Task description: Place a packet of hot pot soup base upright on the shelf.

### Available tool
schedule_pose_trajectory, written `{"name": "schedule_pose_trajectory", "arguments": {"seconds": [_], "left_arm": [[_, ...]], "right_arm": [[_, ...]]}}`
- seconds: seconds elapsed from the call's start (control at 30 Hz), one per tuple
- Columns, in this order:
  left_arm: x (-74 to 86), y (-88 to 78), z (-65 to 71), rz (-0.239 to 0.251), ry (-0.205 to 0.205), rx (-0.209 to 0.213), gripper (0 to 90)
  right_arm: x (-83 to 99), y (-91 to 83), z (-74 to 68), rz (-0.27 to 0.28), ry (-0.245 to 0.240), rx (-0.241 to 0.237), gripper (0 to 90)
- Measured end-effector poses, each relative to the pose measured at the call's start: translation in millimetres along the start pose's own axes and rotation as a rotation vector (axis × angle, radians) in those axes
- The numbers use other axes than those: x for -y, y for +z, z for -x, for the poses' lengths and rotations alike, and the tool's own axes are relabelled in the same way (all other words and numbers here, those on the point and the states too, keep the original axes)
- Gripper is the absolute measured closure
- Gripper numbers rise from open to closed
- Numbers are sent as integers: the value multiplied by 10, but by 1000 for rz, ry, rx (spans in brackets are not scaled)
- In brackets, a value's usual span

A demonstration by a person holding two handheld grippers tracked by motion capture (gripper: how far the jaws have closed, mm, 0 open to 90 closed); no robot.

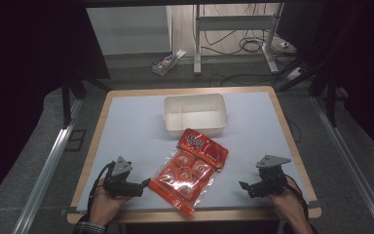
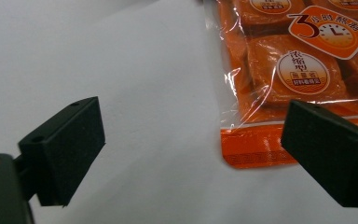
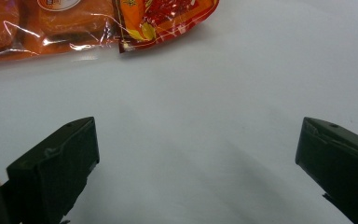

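Observation:
An orange-red snack bag (image 1: 191, 168) with several wrapped pieces inside lies flat near the table's front edge, its top pointing toward a white rectangular tub (image 1: 195, 114) behind it. My left gripper (image 1: 144, 185) rests on the table just left of the bag's lower edge, jaws open and nothing between them. In the left gripper view the bag (image 2: 303, 70) fills the upper right, its bottom seam close to the right jaw. My right gripper (image 1: 244, 187) sits open at the bag's right, a hand's width away. The bag (image 3: 98, 23) lies across the top left of the right gripper view.
The white tub looks empty and stands at the table's centre back. The pale table top (image 1: 131, 126) has a wooden rim. Beyond the table, on the floor, lie a small box (image 1: 167, 62), cables and a metal frame's legs (image 1: 233, 29).

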State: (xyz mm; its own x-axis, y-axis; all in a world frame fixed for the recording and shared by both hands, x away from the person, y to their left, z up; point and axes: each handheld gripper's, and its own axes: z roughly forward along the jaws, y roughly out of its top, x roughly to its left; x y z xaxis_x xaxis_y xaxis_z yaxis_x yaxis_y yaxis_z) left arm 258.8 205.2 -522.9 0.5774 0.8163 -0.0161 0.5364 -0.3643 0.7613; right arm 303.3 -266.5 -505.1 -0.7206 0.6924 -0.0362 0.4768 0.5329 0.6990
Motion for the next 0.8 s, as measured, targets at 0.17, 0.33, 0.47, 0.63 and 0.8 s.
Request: {"name": "schedule_pose_trajectory", "arguments": {"seconds": [0.17, 0.33, 0.47, 0.63, 0.8], "left_arm": [[-13, 19, 3, -22, -8, -5, 123], [-32, 52, 10, -36, 2, -9, 160], [-91, 70, 19, -11, 2, 6, 233], [-181, 133, 10, 8, 0, 55, 380], [-265, 214, 3, 16, 9, 89, 508]], "right_arm": [[1, 1, -4, -5, -8, 1, 0], [-5, 17, -17, -13, -8, -3, 0], [-10, 36, -34, -22, -16, -10, 0], [-14, 44, -48, -24, -21, -10, 0], [-10, 47, -35, -26, -10, -10, 0]]}}
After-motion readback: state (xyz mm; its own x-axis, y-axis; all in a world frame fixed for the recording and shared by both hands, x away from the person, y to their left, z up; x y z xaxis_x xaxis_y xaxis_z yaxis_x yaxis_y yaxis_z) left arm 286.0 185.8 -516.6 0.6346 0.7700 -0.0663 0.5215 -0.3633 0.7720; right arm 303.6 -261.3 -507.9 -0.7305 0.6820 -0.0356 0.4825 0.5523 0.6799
